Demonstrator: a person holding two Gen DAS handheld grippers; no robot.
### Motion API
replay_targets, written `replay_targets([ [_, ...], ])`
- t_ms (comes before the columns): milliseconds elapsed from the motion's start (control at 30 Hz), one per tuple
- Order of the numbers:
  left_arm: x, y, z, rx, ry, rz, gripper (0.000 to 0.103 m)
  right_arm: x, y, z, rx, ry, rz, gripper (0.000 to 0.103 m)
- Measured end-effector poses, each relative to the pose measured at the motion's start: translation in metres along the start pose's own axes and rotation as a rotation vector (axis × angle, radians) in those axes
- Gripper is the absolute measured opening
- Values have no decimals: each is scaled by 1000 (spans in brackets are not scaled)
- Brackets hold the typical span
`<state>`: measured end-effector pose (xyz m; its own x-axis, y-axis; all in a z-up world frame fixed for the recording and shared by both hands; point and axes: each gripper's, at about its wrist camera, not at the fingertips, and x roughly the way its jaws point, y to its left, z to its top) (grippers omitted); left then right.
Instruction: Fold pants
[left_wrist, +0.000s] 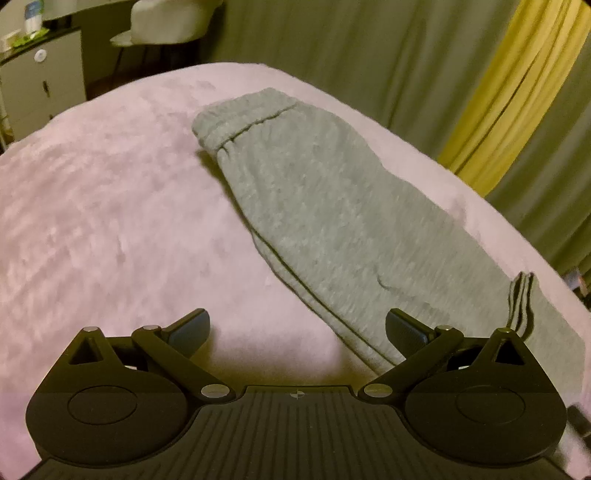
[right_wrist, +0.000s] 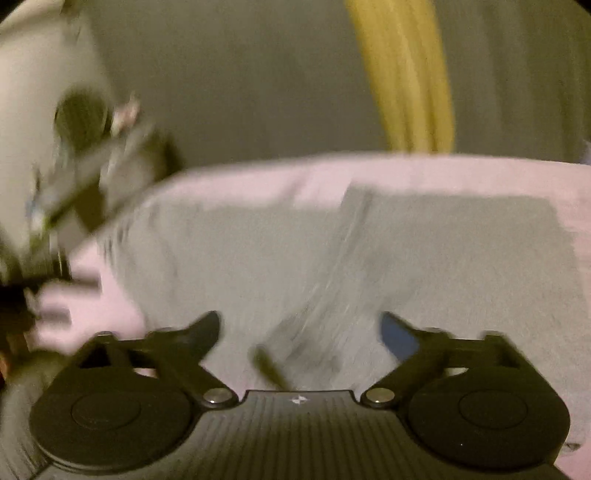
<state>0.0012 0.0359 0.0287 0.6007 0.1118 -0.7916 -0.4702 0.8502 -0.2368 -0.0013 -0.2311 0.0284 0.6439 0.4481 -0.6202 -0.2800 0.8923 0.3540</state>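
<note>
The grey pants lie folded lengthwise on the pink blanket, along its far edge by the curtain; their long axis runs from the waistband at the far end to the cuffs at the near right; the left gripper hangs released beside their near edge; the right gripper hovers released over the cuff end, gripping nothing, so it is likely the nearer one.

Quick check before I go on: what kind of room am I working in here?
Probably a bedroom or living room at home: grey pants lie on a pink fluffy blanket, with long curtains behind and a white cabinet nearby.
</note>
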Motion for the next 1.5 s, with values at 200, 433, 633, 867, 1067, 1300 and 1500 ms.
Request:
replay_targets([
  [200,2,-8,-1,50,19,23,103,4,-69,-9,306,116,-285,89],
  [433,4,-19,-1,115,44,25,103,-5,-81,-8,421,79,-139,89],
  [633,17,-36,4,179,69,-16,103,7,-89,-9,353,164,-272,99],
  [867,30,-44,7,166,80,-6,103,1,-80,-8,318,90,-260,99],
  [1067,37,-50,8,201,106,4,103,19,-67,-8,214,194,-268,99],
  [1300,38,-75,4,280,92,10,103,-7,-75,1,235,48,-382,99],
  [1500,42,-143,-13,417,123,-201,103,-37,-100,6,274,-53,-542,99],
])
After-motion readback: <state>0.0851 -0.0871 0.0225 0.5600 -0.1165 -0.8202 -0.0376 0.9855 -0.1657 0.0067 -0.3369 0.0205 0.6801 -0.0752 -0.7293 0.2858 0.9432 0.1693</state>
